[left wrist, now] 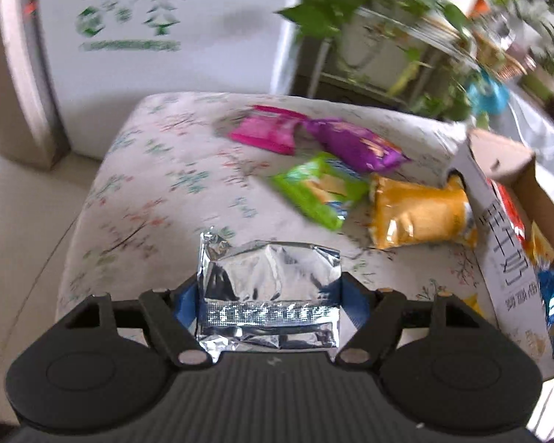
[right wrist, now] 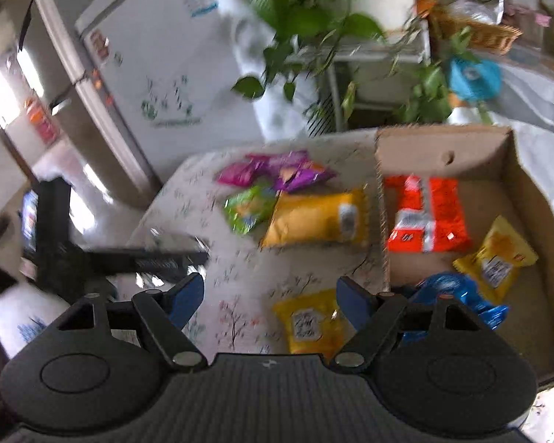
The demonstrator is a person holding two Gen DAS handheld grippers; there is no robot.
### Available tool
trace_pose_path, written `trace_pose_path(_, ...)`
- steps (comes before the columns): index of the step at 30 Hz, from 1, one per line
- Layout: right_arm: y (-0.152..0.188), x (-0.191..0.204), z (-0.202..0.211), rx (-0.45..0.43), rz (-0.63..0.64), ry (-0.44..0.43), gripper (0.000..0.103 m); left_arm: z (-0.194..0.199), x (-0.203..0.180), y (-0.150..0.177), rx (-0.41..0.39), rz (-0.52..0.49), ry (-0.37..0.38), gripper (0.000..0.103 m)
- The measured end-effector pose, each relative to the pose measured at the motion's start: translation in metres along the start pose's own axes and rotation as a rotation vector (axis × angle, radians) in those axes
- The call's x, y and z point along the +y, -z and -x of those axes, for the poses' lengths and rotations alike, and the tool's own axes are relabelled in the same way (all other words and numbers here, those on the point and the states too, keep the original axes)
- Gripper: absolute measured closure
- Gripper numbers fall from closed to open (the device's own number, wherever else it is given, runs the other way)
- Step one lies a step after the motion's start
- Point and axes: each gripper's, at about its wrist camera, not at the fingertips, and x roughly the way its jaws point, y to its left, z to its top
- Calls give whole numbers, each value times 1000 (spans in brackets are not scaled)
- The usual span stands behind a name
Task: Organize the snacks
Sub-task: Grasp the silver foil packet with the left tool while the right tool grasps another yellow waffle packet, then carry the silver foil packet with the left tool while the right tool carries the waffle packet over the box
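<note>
The left gripper (left wrist: 269,288) was clamped on a silver foil packet (left wrist: 269,288), held up over the floral table (left wrist: 158,170), presumably to carry it to the cardboard box (right wrist: 498,170) on the right. Loose snacks (right wrist: 314,217) still sat beside the box; the right gripper (right wrist: 270,295) hung wide and empty over a small yellow packet (right wrist: 310,325)

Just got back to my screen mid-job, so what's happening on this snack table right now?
Someone is sorting snacks with two handheld grippers. The left gripper is clamped on a silver packet over the table. The right gripper is open and empty above a small yellow packet. Four bags lie loose on the table; the box holds an orange pack, a yellow one and a blue one.
</note>
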Motion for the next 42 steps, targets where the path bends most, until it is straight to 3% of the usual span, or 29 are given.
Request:
trace_pose_path(6,13,8,-24,75,38,44,23,4,3,-2,-4,54,57,28)
trace_pose_path(13,24,13,-57,139,68,219,24,9,-4,-1,-16,47,90,28)
trace_pose_path(20,25,20,-79,180,116,301,23,10,-3,0,-14,41,88,28)
trace_pose_path(23,24,23,-84,194,119,278,26,10,-1,0,-18,40,75,28)
trace_pose_path(24,24,24,-83,205,110,242,31,10,0,0,-19,45,73,28)
trace_pose_path(27,22,23,-80,214,47,110,32,10,5,-1,-20,59,61,28)
trace_pose_path(31,21,23,-77,187,77,172,31,8,10,0,-13,71,40,28)
trace_pose_path(35,22,25,-83,219,62,156,23,5,12,1,0,68,33,28)
trace_pose_path(38,25,30,-92,244,90,187,23,3,13,3,11,64,32,28)
trace_pose_path(40,26,34,-94,240,116,202,24,2,12,5,17,57,28,28)
trace_pose_path(42,27,37,-95,237,136,204,34,0,11,6,22,50,23,28)
